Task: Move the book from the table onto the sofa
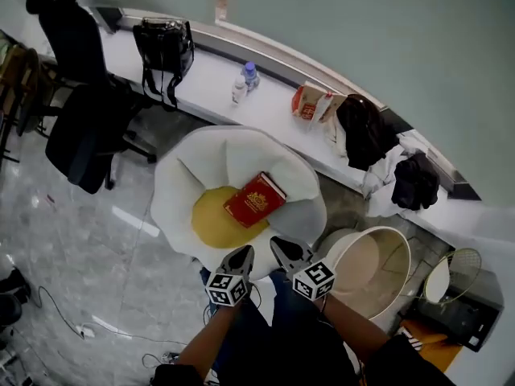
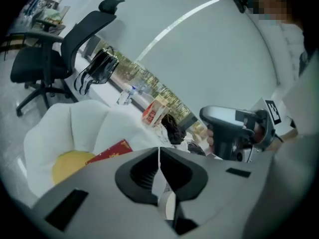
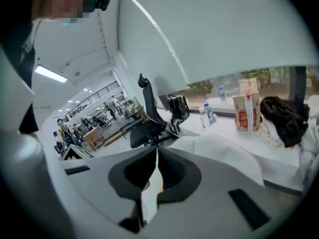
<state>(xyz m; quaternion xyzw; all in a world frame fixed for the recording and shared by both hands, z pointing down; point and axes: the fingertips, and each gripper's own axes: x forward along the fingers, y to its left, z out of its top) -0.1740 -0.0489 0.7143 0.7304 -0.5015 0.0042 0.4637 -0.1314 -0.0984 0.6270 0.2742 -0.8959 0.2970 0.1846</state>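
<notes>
book (image 1: 254, 199), red, gold-printed, on white sofa (image 1: 201, 166); left gripper (image 1: 243, 255), right gripper (image 1: 281, 246), fingers closed

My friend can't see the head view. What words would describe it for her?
A red book lies on the yellow cushion of a white flower-shaped sofa. Nearer the camera, the left gripper and right gripper are shut and empty. A white counter behind holds a black bag.

Ahead of the left gripper (image 1: 241, 255) and right gripper (image 1: 282, 249), open air over the sofa (image 1: 201, 159), only the book (image 1: 254, 199) on its seat. A round tub (image 1: 366, 268) stands near the right gripper's right, apparently clear of it.
</notes>
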